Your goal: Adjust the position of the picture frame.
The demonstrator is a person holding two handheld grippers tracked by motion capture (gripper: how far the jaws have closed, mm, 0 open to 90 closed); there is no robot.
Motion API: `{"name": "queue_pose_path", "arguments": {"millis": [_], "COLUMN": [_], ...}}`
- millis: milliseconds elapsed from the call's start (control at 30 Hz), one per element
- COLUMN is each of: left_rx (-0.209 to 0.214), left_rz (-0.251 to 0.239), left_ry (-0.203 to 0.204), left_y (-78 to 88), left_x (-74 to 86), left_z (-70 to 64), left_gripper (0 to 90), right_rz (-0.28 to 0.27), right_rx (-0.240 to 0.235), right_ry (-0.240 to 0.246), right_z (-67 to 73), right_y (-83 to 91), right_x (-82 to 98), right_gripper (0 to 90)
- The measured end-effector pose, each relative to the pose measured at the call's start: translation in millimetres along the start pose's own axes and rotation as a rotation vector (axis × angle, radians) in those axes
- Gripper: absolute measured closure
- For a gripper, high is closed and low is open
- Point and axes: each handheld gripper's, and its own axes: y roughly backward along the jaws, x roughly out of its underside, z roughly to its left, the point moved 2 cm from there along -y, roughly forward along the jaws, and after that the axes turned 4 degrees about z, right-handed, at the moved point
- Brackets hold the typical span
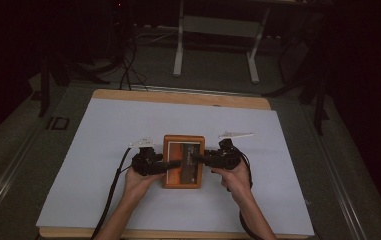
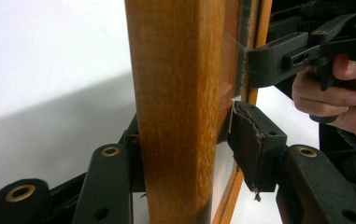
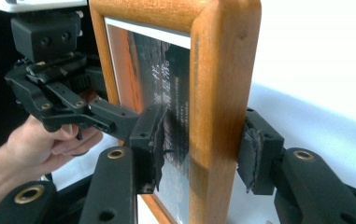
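A wooden picture frame (image 1: 183, 161) with a dark and orange picture under glass lies in the middle of the white sheet. My left gripper (image 1: 174, 164) comes in from its left side. In the left gripper view the gripper (image 2: 189, 135) straddles the frame's side rail (image 2: 180, 93); the right pad (image 2: 252, 144) stands off the wood, so it is open. My right gripper (image 1: 201, 159) comes in from the frame's right. Its jaws (image 3: 203, 140) straddle the opposite rail (image 3: 220, 93), with a gap at the glass-side pad (image 3: 150, 149); it is open too.
The white sheet (image 1: 103, 150) covers a wooden table whose edge (image 1: 178, 97) shows at the back. Beyond it, a metal stand's legs (image 1: 179, 55) and cables (image 1: 128, 65) rest on the dark floor. Cables trail from both grippers toward the front.
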Motion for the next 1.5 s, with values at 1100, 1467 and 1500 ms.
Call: {"name": "queue_pose_path", "arguments": {"millis": [1100,1467,1500], "left_rx": [-0.072,-0.093,-0.089], "left_rz": [0.047,0.148,0.155], "left_ry": [0.127,0.205,0.198], "left_y": [-21.7,-30.9,-30.7], "left_x": [7.3,10.4,10.1], "left_z": [13.4,31.1,31.4], "left_gripper": [38.4,31.6,31.5], "right_rz": [0.04,0.071,0.076], "right_rx": [0.017,0.072,0.09], "right_ry": [-0.116,-0.134,-0.124], "right_z": [-24.6,-37.7,-36.7], "right_y": [-20.6,-30.0,-30.9], "right_x": [7.7,12.4,12.1], "right_gripper": [55.6,66.0,65.4]}}
